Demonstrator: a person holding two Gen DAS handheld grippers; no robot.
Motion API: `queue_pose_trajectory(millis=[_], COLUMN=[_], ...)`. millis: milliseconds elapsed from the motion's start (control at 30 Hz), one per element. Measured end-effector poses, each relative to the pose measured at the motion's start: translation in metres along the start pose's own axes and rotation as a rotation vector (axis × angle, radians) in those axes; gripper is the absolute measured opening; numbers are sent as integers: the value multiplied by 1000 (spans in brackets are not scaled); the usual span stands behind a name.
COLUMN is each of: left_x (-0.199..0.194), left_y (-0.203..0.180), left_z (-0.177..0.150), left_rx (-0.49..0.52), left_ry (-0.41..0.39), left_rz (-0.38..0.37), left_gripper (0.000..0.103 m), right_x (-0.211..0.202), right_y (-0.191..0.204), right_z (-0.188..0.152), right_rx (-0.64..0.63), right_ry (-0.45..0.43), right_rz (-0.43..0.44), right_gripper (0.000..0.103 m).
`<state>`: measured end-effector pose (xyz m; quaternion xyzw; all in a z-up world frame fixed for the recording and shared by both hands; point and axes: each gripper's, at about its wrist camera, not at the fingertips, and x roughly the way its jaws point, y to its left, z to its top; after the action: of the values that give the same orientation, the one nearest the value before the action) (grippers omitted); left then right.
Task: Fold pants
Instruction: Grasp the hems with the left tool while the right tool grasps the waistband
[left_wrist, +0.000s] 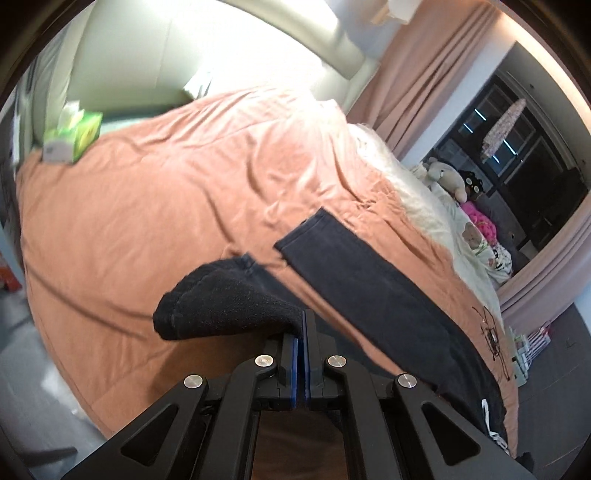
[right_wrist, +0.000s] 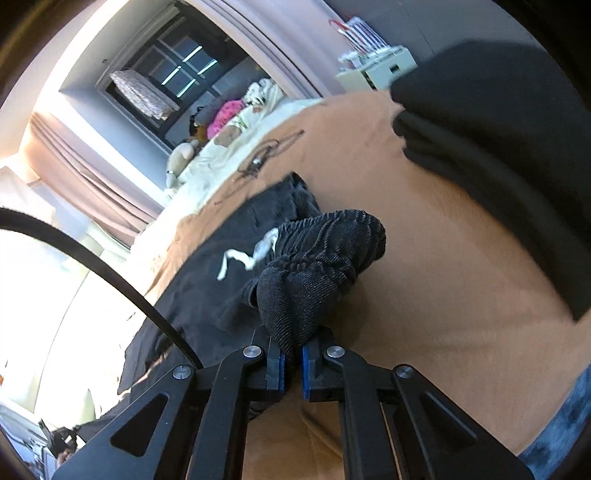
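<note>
Black pants (left_wrist: 369, 273), bunched ends pinched, lifted.

A home bedroom: a wide bed under a peach cotton cover (left_wrist: 166, 206) ahead of the left gripper, pink curtains (left_wrist: 424, 74) and plush toys (left_wrist: 448, 179) beyond to its right.

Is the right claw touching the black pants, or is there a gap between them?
Touching. In the right wrist view, the right claw has both blue pads pressed on a bunched fold of the pants, with no gap visible.
</note>
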<state>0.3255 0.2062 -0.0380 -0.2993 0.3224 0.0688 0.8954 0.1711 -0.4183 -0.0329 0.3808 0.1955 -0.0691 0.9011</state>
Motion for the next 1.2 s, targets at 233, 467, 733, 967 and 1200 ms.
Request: queue_pose_trajectory(millis=[233, 467, 733, 967, 1200], left_x=[8, 19, 45, 89, 151], left_y=[-34, -65, -102, -126, -142], left_z=[33, 64, 96, 116, 126], left_rx=[31, 57, 101, 134, 159], left_ry=[-38, -66, -84, -69, -29], left_rz=[-19, -26, -8, 29, 84], left_gripper=[2, 2, 2, 2, 2], right_x=[-1, 15, 47, 89, 146], right_y=[22, 44, 69, 91, 120], right_z=[27, 51, 80, 106, 129], right_rx=[-31, -65, -94, -113, -170], right_ry=[-36, -55, -67, -63, -66], right_rz=[14, 16, 0, -32, -89], right_gripper=[3, 3, 3, 3, 3])
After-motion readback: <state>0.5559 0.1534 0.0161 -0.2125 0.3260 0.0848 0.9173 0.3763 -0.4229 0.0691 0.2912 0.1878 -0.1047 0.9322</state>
